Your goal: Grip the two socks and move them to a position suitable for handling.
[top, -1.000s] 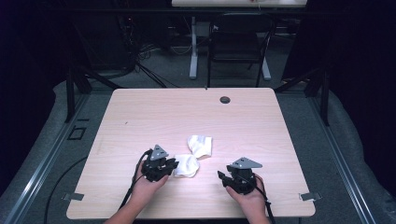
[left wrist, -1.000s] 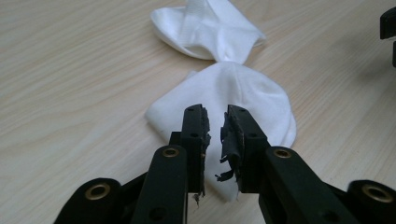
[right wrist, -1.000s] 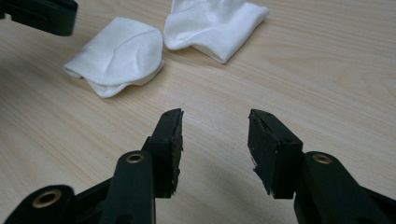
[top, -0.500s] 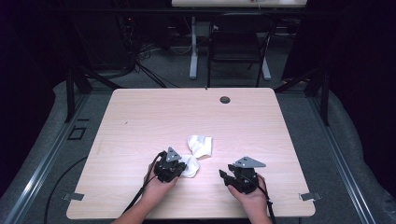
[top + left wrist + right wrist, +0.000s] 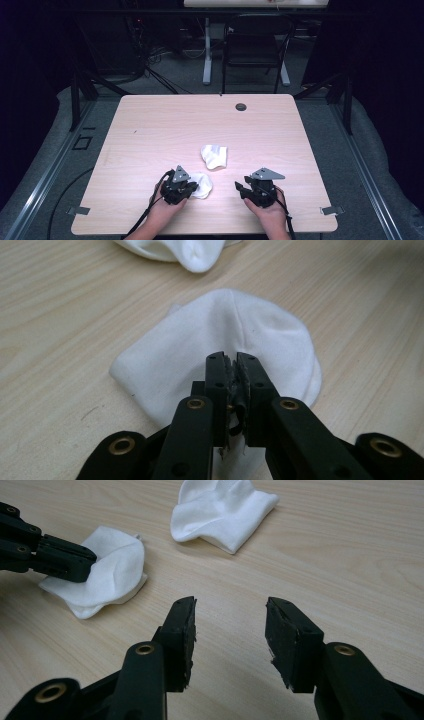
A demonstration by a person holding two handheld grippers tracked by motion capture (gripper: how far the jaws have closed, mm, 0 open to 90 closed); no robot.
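A dim room with cables on the floor and a black chair point(image 5: 255, 47) lies past my pale wooden table point(image 5: 150, 125), which has a dark round grommet point(image 5: 241, 106) near its far edge. Both my forearms come in from the near edge, low over the wood. My left hand point(image 5: 162, 212) angles its left gripper point(image 5: 189, 188) toward the middle of the table, tips down at the near white sock point(image 5: 202, 185). Its jaws have just been closing and now stand almost together, pinching a fold of that sock's cloth between the pads, as the left gripper view shows point(image 5: 235, 371). The sock lies flat on the table just in front of my left hand. A second white sock point(image 5: 214, 156) lies crumpled a little farther out, near the first but apart from it. My right hand point(image 5: 270, 212) rests its right gripper point(image 5: 230, 630) level near the table's front, jaws wide apart with bare wood between them, touching nothing.
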